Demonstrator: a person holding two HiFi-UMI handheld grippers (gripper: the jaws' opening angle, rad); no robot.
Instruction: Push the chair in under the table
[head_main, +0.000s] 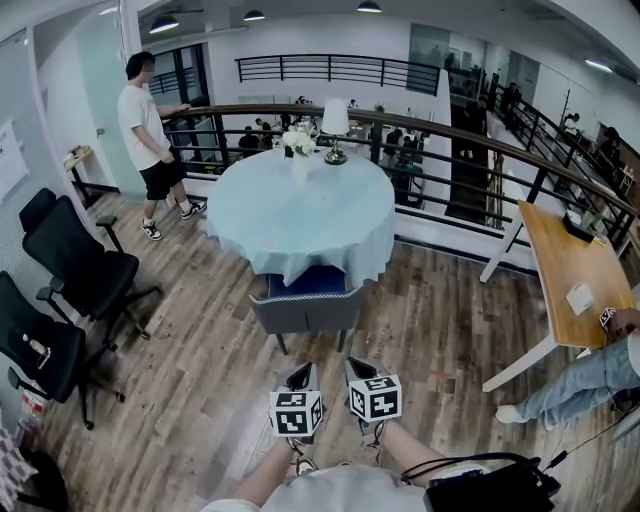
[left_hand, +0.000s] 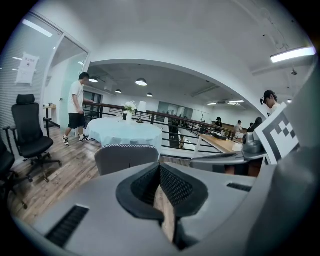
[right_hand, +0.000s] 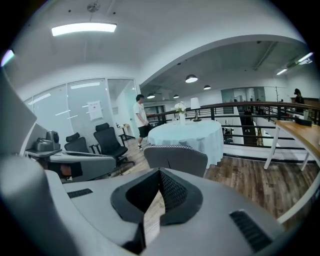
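chair – seat partly under tabletop, back facing me | my left claw and right claw both closed, empty, short of it | likely mid-weight, padded, legs may drag – I'd press evenly on the stiff back rim

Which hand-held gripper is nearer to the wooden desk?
Right. The right hand-held gripper is on the side of the desk, well apart from it; the left hand-held gripper is beside it, farther from the desk.

No legible text, wall sheet too small to read
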